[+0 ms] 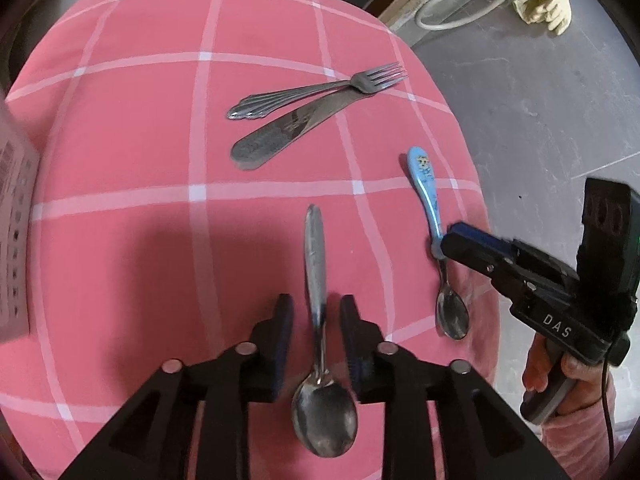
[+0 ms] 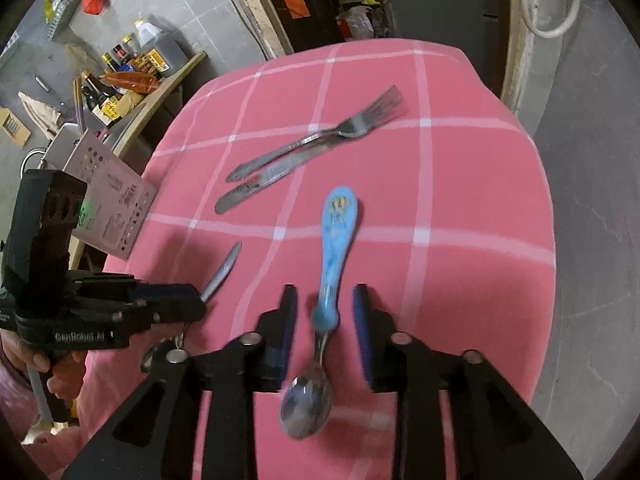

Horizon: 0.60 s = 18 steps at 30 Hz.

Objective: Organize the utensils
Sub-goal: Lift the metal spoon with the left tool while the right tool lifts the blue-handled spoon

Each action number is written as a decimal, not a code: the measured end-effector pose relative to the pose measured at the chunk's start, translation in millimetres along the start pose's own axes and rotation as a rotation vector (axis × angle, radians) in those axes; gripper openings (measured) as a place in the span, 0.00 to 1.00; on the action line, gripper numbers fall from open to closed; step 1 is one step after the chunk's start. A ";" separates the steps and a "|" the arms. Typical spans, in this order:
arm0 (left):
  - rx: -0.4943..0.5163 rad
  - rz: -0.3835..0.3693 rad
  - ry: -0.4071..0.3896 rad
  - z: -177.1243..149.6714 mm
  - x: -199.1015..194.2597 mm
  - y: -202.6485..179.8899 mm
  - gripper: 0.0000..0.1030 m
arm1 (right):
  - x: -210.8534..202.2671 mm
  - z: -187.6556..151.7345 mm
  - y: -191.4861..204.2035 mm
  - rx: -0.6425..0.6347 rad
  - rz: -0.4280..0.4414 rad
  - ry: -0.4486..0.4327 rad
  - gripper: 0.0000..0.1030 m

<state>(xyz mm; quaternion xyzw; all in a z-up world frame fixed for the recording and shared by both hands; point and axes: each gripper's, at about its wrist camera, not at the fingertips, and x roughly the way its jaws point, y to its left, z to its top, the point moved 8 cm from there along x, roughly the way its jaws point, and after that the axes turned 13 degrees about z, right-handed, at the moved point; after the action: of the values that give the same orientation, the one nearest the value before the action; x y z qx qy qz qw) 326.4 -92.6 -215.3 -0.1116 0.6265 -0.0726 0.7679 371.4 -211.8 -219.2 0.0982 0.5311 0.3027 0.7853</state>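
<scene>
the steel spoon (image 1: 318, 312) lies between our left gripper (image 1: 316, 320) jaws, parted and not touching it; our right gripper (image 2: 325, 312) jaws likewise straddle the blue-handled spoon (image 2: 336, 248).

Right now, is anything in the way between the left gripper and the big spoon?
No. The big spoon lies bare on the pink cloth, its handle between the fingers of the left gripper, which stand apart from it. Nothing covers it.
</scene>
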 end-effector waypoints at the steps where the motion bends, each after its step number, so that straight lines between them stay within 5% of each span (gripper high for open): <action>1: 0.017 -0.004 0.004 0.9 -0.4 -2.7 0.32 | 3.3 4.9 1.6 -0.006 0.004 0.001 0.29; 7: 0.128 0.066 0.000 5.6 4.5 -20.4 0.35 | 27.6 26.4 -1.6 -0.070 -0.013 0.052 0.29; 12: 0.196 0.203 -0.006 8.2 7.1 -18.8 0.10 | 27.2 30.0 -5.0 -0.057 -0.005 0.044 0.24; 18: 0.193 0.211 0.013 11.0 8.6 -19.0 0.08 | 22.5 20.9 -14.6 0.080 0.075 0.002 0.16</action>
<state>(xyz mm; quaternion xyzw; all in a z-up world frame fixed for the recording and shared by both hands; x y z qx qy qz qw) 339.5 -112.2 -216.4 0.0295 0.6298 -0.0522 0.7744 401.2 -206.9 -234.9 0.1490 0.5395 0.3104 0.7684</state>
